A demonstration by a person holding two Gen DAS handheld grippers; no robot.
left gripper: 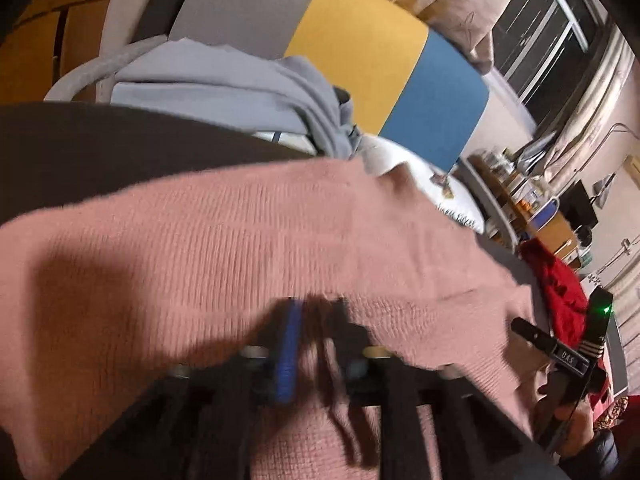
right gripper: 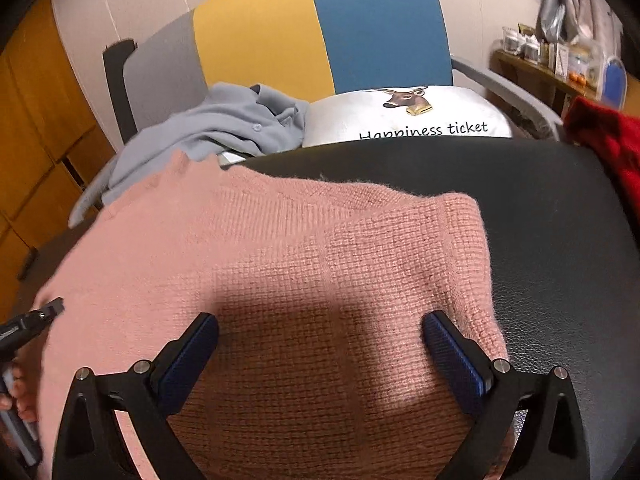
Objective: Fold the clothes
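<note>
Hovering over the pink waffle-knit sweater [right gripper: 280, 264], my right gripper [right gripper: 320, 344] has its jaws spread wide and released, the blue pads above the cloth with nothing caught between them. My left gripper [left gripper: 316, 344] is blurred in its own view; its jaws stand narrow, with a ridge of the pink knit between the fingers, but I cannot tell whether the pads press on it. The sweater lies on the black leather-like surface [right gripper: 560, 220], its right side ending in one rounded, doubled-looking edge, so I judge a first fold is made. Its left side looks loose, so more folding and squaring remains. Beyond it, a crumpled grey buttoned garment [right gripper: 224, 128] and a red knitted garment [right gripper: 608, 136] look unfolded, so most of the pile is left.
</note>
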